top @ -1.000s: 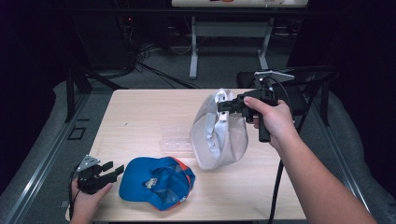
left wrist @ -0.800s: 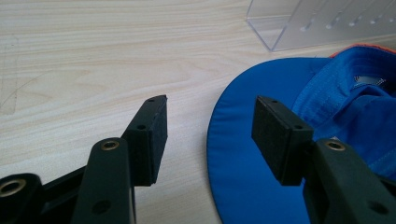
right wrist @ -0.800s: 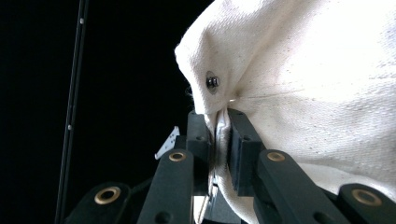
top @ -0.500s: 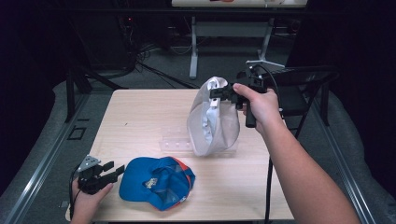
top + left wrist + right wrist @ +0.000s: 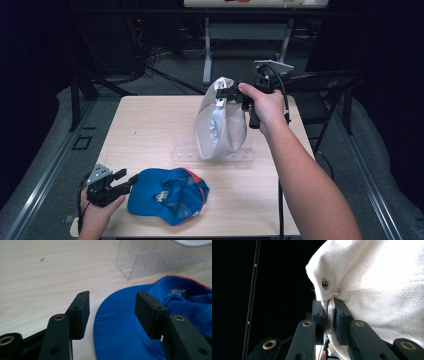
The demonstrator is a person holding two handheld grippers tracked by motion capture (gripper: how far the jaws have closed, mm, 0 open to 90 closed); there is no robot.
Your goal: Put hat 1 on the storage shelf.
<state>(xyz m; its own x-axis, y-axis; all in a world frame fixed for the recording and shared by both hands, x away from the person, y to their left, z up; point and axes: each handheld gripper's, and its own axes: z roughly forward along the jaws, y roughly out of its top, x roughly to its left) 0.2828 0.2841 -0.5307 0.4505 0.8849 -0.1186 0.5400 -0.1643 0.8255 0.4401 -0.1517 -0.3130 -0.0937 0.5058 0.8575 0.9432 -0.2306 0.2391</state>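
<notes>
Right gripper [image 5: 231,93] is clamping the white cap [image 5: 219,122] by a fold of fabric, jaws pinched tight on it [image 5: 329,312], and holding it up at frame center. Versus 1 s ago, hand and cap are sitting further left and higher; the cap is hanging over the clear rack [image 5: 212,154], hiding its middle. Left gripper [image 5: 123,181] is staying put at lower left, jaws spread wide [image 5: 111,312], just beside the blue cap [image 5: 167,196] lying on the table [image 5: 145,125], unmoved.
</notes>
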